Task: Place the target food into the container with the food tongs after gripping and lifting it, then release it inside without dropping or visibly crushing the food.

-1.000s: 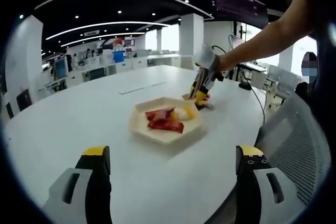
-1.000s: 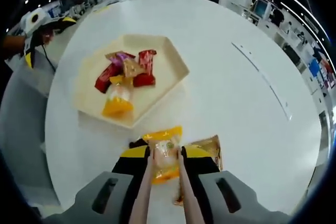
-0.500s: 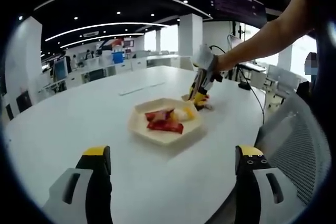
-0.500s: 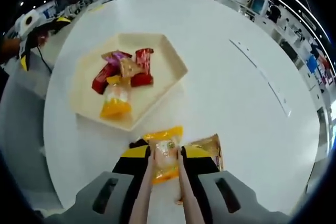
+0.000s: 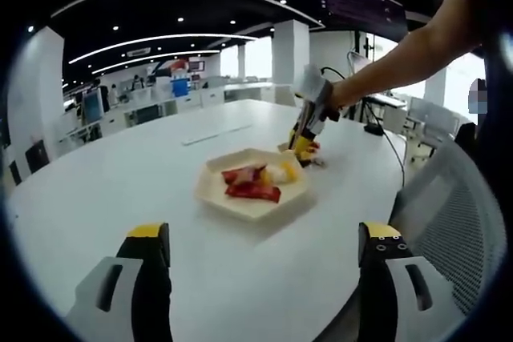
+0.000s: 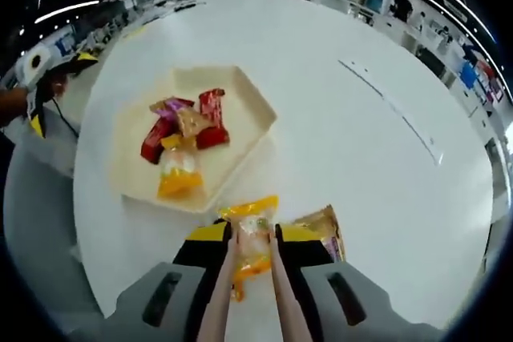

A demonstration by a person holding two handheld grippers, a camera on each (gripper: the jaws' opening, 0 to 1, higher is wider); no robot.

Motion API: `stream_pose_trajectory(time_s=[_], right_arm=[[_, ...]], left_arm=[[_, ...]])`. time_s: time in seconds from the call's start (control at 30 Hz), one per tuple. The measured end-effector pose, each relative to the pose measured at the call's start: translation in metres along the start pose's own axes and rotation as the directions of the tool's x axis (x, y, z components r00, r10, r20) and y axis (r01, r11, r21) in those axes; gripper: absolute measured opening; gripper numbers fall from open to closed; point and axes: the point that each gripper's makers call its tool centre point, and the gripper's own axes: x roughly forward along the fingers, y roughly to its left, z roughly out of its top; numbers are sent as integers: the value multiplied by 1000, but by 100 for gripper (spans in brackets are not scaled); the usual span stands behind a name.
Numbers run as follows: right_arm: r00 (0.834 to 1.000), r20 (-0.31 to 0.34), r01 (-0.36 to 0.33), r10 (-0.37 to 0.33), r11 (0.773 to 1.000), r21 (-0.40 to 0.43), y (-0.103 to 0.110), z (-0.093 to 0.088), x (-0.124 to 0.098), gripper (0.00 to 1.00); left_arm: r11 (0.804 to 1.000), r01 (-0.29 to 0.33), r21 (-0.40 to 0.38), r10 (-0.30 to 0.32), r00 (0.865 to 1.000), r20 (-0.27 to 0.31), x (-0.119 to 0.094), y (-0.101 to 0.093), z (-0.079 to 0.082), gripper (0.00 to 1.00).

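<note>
My right gripper (image 6: 251,239) is shut on a pair of pale food tongs (image 6: 215,308), whose tips pinch a yellow-orange snack packet (image 6: 251,234) held just above the white table. Ahead and to the left lies the cream hexagonal tray (image 6: 252,122) with red packets (image 6: 160,138) and a yellow one (image 6: 178,174) inside. In the left gripper view the same tray (image 5: 256,210) sits mid-table, the right gripper (image 5: 307,130) hovers at its far right edge, and my left gripper (image 5: 264,234) stands open near the table's front edge with nothing between its jaws.
A brown-gold packet (image 6: 321,226) lies on the table just right of the tongs. The round white table (image 6: 361,158) has wide bare room to the right. A mesh chair (image 5: 457,214) stands at the table's near right, and a person's arm (image 5: 401,54) reaches in.
The right gripper has risen a little with the yellow-orange packet still in the tongs, so the tray looks slightly farther off. The left gripper has stayed put.
</note>
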Motion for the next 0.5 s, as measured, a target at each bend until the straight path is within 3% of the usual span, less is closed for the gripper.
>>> stream_pose_trajectory(time_s=[0.27, 0.5], right_arm=[[1000, 3, 20, -20, 1000, -16, -2, 17, -15, 20], [999, -29, 16, -18, 998, -59, -6, 15, -25, 20]], left_arm=[[1000, 11, 5, -11, 1000, 7, 0, -2, 1, 94], [1000, -7, 2, 7, 1000, 19, -2, 2, 4, 94]])
